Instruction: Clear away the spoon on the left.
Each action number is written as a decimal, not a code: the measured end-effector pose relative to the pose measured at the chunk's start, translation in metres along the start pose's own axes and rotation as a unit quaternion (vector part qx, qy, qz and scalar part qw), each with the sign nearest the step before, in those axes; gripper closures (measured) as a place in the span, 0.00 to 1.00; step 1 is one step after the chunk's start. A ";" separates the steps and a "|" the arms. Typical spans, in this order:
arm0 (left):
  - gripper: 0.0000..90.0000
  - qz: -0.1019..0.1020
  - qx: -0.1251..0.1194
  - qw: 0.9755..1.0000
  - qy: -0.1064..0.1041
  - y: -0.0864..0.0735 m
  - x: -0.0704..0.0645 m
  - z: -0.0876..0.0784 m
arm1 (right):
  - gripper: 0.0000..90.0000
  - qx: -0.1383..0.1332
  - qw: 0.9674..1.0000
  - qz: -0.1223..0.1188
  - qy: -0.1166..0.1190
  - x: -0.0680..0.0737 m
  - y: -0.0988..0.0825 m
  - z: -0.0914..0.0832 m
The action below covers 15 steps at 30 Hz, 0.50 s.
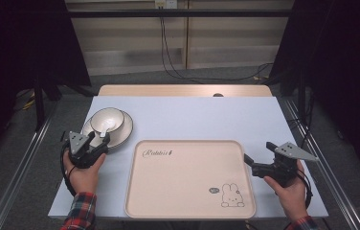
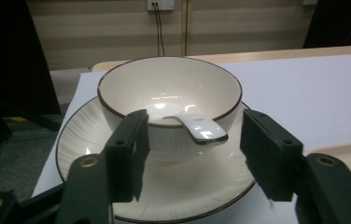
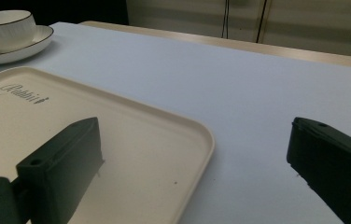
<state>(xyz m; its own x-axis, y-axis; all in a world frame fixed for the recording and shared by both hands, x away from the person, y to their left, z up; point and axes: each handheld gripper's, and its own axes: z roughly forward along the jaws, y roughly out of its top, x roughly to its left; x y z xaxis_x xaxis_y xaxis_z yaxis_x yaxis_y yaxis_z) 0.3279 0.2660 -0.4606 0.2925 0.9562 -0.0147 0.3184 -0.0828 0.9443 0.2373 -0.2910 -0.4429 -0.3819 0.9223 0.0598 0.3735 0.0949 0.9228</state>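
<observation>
Spoon (image 2: 200, 129) handle juts over the near rim of the bowl (image 2: 169, 95), which sits on a plate (image 2: 183, 186) at the desk's (image 1: 192, 117) left side. Nearest, the left gripper (image 2: 194, 140) straddles that handle, jaws half closed and not yet pressing it, so the grasp looks begun but unfinished. Beside it the tray (image 1: 190, 179) lies bare, and the right gripper (image 1: 251, 159) waits wide open over the tray's right edge, holding nothing. Lifting the spoon and placing it remain.

A lab recording bay: black curtains (image 1: 345, 72), metal frame rails (image 1: 20, 167), trailing wall cables (image 1: 168, 57)
</observation>
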 end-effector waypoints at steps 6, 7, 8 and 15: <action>0.56 0.001 -0.003 1.000 -0.002 -0.001 0.000 0.003 | 0.03 0.001 1.000 -0.001 0.001 0.001 0.000 0.001; 0.58 0.007 0.000 1.000 0.000 -0.001 0.000 0.003 | 0.03 0.001 1.000 -0.001 0.001 0.001 0.000 0.001; 0.60 0.002 -0.002 1.000 -0.001 -0.001 0.000 0.003 | 0.04 0.002 1.000 -0.001 0.002 0.001 -0.001 0.001; 0.68 -0.004 0.000 1.000 -0.005 -0.001 0.000 0.004 | 0.04 0.002 1.000 -0.003 0.004 0.001 -0.001 -0.001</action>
<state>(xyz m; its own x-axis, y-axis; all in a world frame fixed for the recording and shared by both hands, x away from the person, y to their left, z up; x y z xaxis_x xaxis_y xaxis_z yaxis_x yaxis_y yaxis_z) 0.3309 0.2648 -0.4626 0.2988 0.9540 -0.0259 0.3205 -0.0748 0.9443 0.2360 -0.2904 -0.4433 -0.3912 0.9185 0.0580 0.3753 0.1017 0.9213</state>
